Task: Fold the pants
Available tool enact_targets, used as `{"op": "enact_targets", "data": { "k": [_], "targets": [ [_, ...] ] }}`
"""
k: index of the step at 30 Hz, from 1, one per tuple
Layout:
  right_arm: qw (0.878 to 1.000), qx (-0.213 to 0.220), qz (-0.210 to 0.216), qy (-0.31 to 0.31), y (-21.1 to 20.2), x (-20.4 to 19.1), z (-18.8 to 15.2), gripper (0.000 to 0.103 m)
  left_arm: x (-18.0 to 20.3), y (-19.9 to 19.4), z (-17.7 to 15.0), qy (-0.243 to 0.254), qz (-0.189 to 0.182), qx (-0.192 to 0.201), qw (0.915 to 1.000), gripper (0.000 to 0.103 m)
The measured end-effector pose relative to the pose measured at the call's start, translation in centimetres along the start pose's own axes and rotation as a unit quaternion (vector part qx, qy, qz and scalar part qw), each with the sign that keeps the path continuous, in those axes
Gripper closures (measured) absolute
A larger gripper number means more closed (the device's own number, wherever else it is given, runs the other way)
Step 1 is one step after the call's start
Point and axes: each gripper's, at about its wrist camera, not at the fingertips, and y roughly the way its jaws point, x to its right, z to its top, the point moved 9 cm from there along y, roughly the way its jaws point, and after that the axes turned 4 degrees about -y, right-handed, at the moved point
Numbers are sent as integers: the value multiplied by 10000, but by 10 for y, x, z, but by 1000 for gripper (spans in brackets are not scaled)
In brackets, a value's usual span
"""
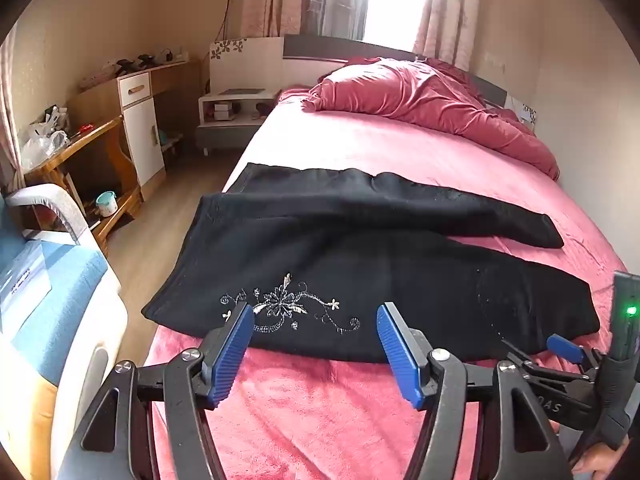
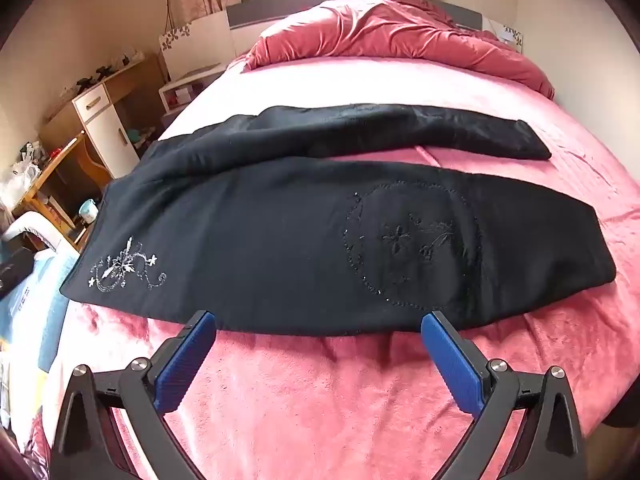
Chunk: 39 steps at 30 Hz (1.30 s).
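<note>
My left gripper (image 1: 316,330) is spread and empty above the near edge of the black embroidered fabric pants (image 1: 360,272), which lie across the pink plush bed cover (image 1: 320,420). My right gripper (image 2: 318,338) is spread too. I judge folding not started; next, pinch this edge. The waistband hangs out of sight.

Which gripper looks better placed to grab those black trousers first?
Probably the left gripper: its open blue fingers already overlap the near hem of the black embroidered trousers. The right gripper, also open, stops just short over the pink blanket.
</note>
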Motion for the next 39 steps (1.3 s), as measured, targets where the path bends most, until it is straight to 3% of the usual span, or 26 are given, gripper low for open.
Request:
{"op": "enact_targets", "data": {
  "k": [3, 8, 15, 39],
  "targets": [
    [9998, -13, -171, -110, -4, 0, -1, 0, -1, 1, -4, -87, -60, -64, 9999, 36],
    [9999, -76, -70, -126, -8, -7, -1, 0, -6, 8, -4, -106, 6, -282, 9995, 35],
    [9999, -121, 49, -17, -4, -8, -10, 0, -8, 16, -24, -33, 10, -273, 9996, 29],
    [9999, -110, 30, 53, -5, -5, -15, 0, -12, 20, -31, -43, 88, -338, 9994, 28]
  ]
}}
